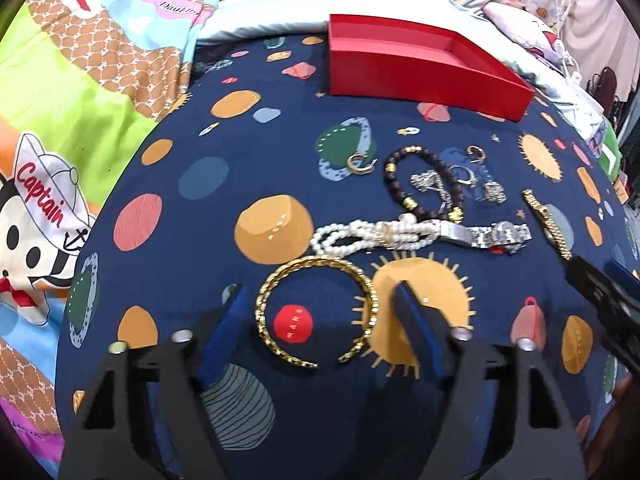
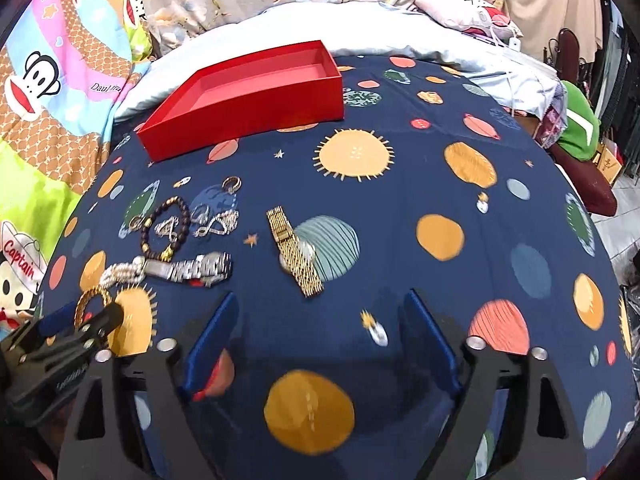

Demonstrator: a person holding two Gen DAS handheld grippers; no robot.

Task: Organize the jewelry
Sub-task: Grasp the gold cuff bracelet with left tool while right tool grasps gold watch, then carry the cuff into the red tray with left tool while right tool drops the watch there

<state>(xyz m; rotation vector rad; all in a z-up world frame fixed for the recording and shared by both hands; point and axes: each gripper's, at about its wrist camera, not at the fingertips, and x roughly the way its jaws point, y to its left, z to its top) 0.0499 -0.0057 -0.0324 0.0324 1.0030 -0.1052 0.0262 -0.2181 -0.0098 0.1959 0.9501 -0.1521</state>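
Note:
An empty red box (image 1: pixel 420 68) (image 2: pixel 248 100) stands at the back of the navy planet-print cloth (image 1: pixel 200 208). My left gripper (image 1: pixel 320 300) is open, its jaws on either side of a gold chain bangle (image 1: pixel 316 312) lying flat. Beyond it lie a pearl bracelet (image 1: pixel 368 236), a silver watch (image 1: pixel 488 234), a dark bead bracelet (image 1: pixel 420 184), small rings (image 1: pixel 360 162) and a gold watch (image 1: pixel 548 224). My right gripper (image 2: pixel 320 308) is open and empty, just short of the gold watch (image 2: pixel 296 252). The left gripper shows at the lower left of the right wrist view (image 2: pixel 80 328).
Cartoon bedding (image 1: pixel 60 120) lies to the left, and a white pillow (image 2: pixel 360 28) and floral sheet behind the box. Green and maroon items (image 2: pixel 580 136) sit off the right edge. The right gripper shows at the right edge of the left wrist view (image 1: pixel 604 292).

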